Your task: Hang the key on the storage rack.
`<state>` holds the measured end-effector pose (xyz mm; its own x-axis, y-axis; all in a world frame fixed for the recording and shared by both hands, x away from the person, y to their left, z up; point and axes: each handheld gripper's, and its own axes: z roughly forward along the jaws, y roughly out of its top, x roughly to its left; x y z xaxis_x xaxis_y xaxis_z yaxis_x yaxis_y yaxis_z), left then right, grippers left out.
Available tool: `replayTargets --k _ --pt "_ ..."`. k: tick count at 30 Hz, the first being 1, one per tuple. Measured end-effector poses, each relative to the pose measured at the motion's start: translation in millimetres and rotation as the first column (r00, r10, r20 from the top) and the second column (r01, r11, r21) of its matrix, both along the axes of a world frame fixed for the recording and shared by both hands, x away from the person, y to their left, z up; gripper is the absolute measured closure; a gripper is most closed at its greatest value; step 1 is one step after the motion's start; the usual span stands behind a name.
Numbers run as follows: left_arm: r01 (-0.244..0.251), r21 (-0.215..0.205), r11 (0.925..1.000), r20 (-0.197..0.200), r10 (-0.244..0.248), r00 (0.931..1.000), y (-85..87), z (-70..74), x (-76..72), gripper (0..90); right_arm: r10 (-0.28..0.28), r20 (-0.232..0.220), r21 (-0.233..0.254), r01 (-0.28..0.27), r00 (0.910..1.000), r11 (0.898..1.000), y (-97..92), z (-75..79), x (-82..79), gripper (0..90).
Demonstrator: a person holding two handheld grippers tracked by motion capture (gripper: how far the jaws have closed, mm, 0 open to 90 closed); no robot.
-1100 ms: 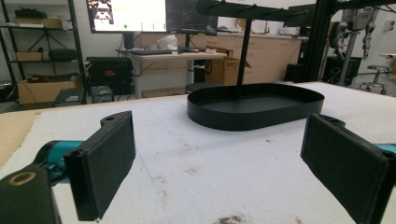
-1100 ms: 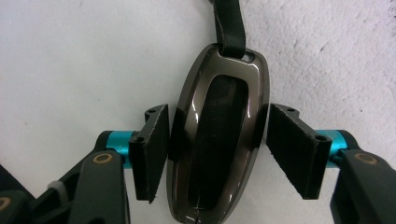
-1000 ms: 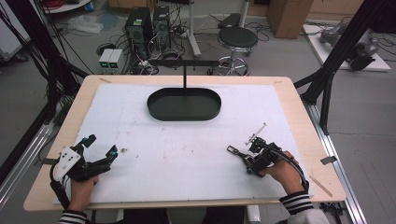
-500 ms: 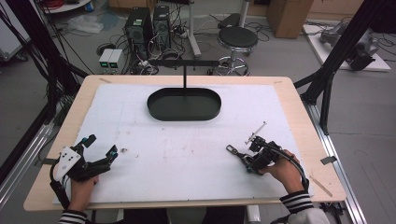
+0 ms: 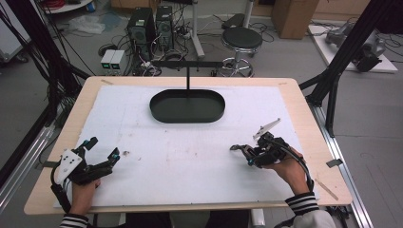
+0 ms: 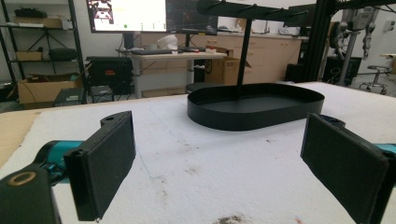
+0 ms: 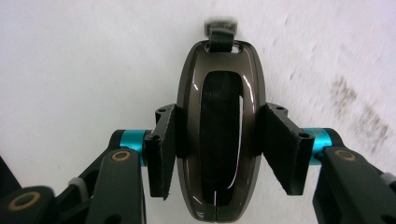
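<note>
Here, right tongs clamp fob — bottom cropped.

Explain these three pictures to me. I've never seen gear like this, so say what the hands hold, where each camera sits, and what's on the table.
A person sits at a table and holds a hand-operated two-jaw gripper in each hand; there is no robot arm. The high view looks down from above: left gripper at the left, right gripper at the right. On the white table cover stands a black oval tray with an upright rack. The other two cameras ride on the grippers. The left gripper's jaws stand wide apart, with nothing between them. The right gripper is closed on a glossy dark oval clip.
</note>
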<state>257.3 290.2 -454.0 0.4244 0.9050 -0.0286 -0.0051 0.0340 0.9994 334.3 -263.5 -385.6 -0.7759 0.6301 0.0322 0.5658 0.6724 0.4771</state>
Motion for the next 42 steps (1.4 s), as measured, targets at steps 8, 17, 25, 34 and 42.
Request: replayTargets --k 8,17,25,34,42 --pt "0.000 -0.001 1.0000 0.000 0.000 1.0000 0.1 0.0 0.1 10.5 -0.016 0.072 0.119 0.007 0.9973 0.993 3.6 15.0 1.6 48.3" --pt "0.000 -0.002 1.0000 0.000 0.000 1.0000 0.1 0.0 -0.1 10.6 -0.050 0.160 0.240 0.010 0.9859 0.971 6.3 31.7 11.0 48.2" --pt "0.002 -0.001 1.0000 -0.002 -0.002 1.0000 0.5 0.1 0.3 10.5 -0.093 0.220 0.320 0.019 0.9712 0.947 6.6 54.6 23.6 48.3" --pt "-0.001 -0.005 1.0000 -0.007 0.001 1.0000 0.6 0.2 0.6 10.5 -0.145 0.273 0.370 0.036 0.9509 0.928 10.3 75.4 41.1 48.2" --pt "0.000 -0.002 1.0000 0.000 0.000 1.0000 0.0 0.0 0.0 10.6 -0.198 0.298 0.406 0.064 0.9339 0.912 12.3 89.6 58.5 48.2"
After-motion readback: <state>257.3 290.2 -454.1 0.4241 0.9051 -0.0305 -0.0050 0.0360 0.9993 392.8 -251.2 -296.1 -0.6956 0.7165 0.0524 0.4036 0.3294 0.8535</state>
